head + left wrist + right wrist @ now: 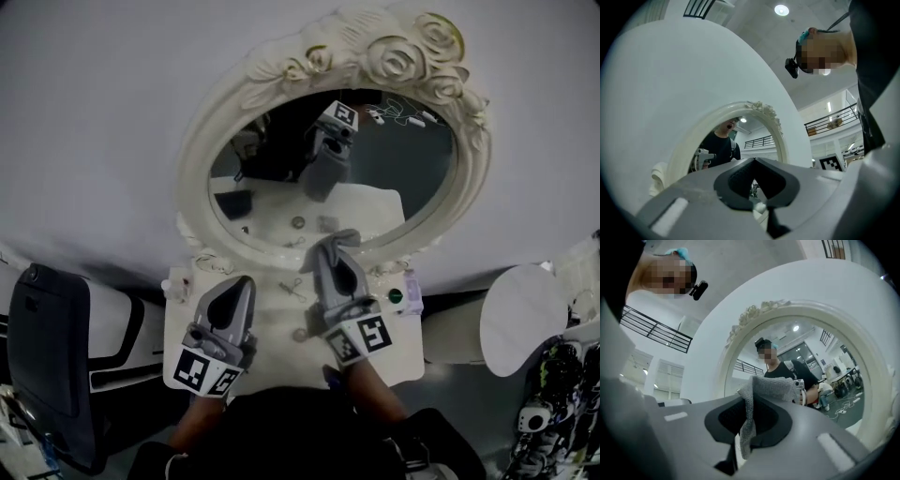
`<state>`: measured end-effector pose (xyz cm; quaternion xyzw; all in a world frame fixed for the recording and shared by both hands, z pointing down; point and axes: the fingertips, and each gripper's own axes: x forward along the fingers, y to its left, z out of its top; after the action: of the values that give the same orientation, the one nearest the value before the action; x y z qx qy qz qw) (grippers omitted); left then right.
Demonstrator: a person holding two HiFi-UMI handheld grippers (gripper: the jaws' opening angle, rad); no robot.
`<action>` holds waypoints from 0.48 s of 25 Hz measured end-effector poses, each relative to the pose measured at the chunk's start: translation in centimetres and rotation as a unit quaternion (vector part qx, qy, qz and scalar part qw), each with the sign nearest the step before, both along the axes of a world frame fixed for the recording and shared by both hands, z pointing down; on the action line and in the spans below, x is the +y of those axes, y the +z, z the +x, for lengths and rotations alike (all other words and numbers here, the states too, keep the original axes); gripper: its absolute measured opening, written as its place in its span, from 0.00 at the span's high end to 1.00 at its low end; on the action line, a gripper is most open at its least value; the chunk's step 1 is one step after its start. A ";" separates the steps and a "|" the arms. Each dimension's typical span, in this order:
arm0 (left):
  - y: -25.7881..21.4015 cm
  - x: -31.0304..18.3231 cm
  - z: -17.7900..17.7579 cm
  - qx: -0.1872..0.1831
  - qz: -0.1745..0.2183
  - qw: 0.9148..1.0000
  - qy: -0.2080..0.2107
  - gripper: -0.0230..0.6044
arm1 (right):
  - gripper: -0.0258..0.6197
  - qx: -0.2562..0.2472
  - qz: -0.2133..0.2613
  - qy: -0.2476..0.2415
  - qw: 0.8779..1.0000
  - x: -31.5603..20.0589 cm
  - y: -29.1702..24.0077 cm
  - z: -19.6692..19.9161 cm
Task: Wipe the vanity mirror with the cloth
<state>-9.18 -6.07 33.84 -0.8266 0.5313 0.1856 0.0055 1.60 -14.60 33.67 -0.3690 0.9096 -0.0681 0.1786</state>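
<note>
Grey cloth [774, 389] pinched in right tool [750, 401] | left tool [754, 160] clenched, empty | cream-framed vanity mirror [394, 52] ahead

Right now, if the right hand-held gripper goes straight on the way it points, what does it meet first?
Probably the vanity mirror. The grey cloth clamped in the right hand-held gripper sticks out ahead of it and would touch the glass low down first. Depth is unclear.
</note>
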 end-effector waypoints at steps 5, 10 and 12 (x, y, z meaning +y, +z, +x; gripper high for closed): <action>-0.3 -1.2 4.5 0.000 0.002 0.999 0.040 0.96 | 0.93 0.001 0.000 0.052 0.999 0.2 0.0 6.5; -1.4 -3.2 8.5 -0.006 0.013 0.997 0.078 0.96 | 0.93 -0.009 0.002 0.108 0.994 -0.7 -0.7 12.7; -1.8 -4.0 9.6 -0.006 0.016 0.996 0.086 0.96 | 0.93 -0.012 0.003 0.123 0.992 -1.3 -1.0 14.6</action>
<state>0.43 -10.06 32.08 -0.8699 0.4556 0.1891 0.0062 16.16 -15.95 32.70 -0.4769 0.8551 -0.0469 0.1978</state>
